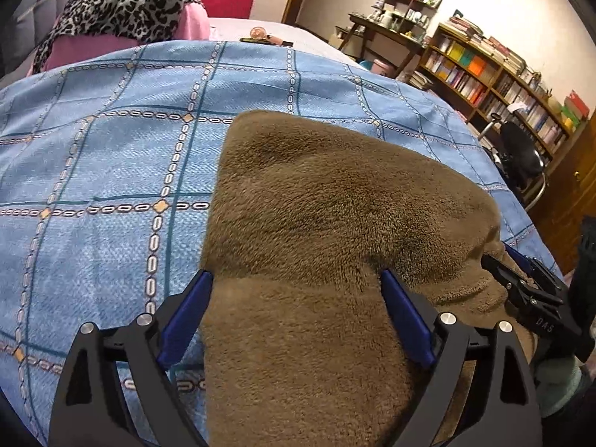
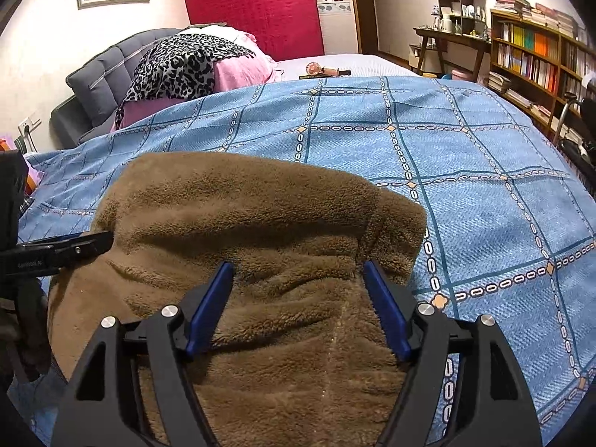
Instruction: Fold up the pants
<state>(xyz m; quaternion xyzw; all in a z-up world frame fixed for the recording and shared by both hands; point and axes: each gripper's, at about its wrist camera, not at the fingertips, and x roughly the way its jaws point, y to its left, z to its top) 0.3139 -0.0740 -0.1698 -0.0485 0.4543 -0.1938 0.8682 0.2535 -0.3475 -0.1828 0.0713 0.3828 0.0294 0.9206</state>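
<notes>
Brown fleece pants [image 1: 335, 205] lie folded on the blue checked bedspread [image 1: 93, 186]. My left gripper [image 1: 295, 276] hovers over the near part of the pants, jaws wide apart. One blue pad is at the fabric's left edge and the other rests on the pile, with neither pinching it. In the right wrist view the pants [image 2: 242, 216] show a rolled fold at the far side. My right gripper [image 2: 298, 266] stands open above the creased near part. Each gripper shows in the other's view: the right gripper [image 1: 521, 290] at the right edge, the left gripper [image 2: 74, 247] at the left edge.
A leopard-print cloth over pink bedding [image 2: 186, 63] lies by the grey headboard [image 2: 97, 74]. Small objects [image 2: 324, 70] sit on the far side of the bed. Bookshelves [image 2: 532, 56], a desk [image 2: 450, 37] and a black chair [image 1: 521, 156] stand to the right of the bed.
</notes>
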